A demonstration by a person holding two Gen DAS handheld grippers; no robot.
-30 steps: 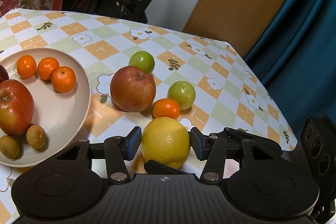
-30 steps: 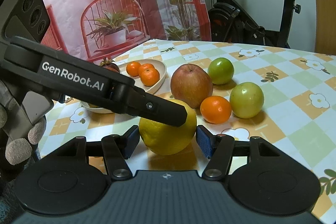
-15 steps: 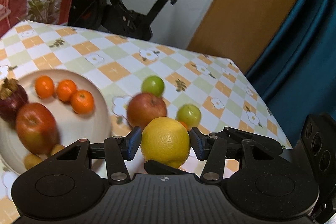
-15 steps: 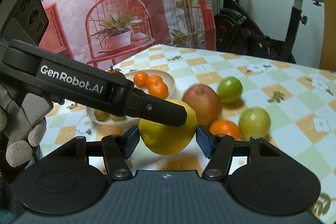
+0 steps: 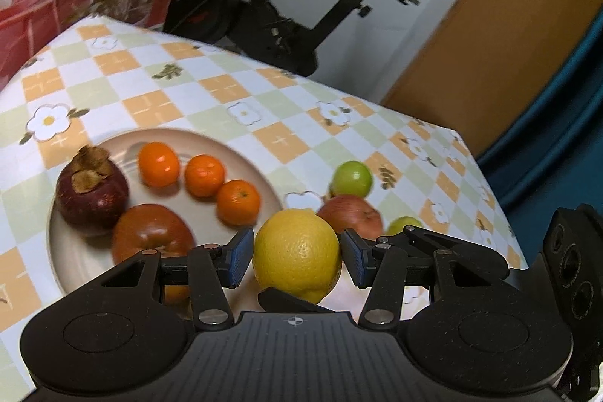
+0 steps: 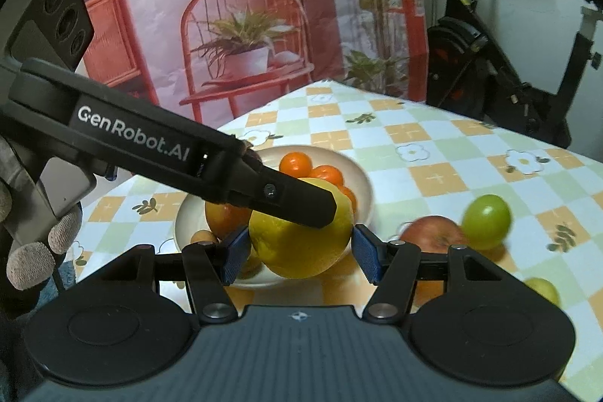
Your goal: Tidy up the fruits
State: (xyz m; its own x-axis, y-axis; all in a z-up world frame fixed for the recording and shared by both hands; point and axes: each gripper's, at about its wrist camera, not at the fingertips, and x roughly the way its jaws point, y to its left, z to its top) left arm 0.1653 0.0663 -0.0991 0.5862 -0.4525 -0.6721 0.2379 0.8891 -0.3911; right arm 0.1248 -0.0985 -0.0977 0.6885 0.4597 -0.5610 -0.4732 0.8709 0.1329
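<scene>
A big yellow citrus fruit [image 5: 296, 253] is held up above the table between both grippers at once. My left gripper [image 5: 296, 257] has its blue pads on the fruit's two sides. My right gripper [image 6: 301, 253] grips the same fruit [image 6: 301, 247] crosswise; the left gripper's finger lies across its top. The fruit hangs by the near right rim of the beige plate [image 5: 64, 262], which holds a red apple [image 5: 150, 232], a mangosteen [image 5: 92, 193], three tangerines [image 5: 199, 175] and small brown fruits [image 6: 203, 236].
On the checked tablecloth right of the plate lie a red apple [image 5: 348, 213], two green fruits [image 5: 352, 178] and a tangerine [image 6: 427, 289], partly hidden behind the fingers. An exercise bike [image 5: 286, 25] stands past the far table edge. A blue curtain [image 5: 557, 153] hangs right.
Both grippers have lifted the yellow fruit off the table and carried it left towards the plate. The loose fruits now sit lower and to the right in both views.
</scene>
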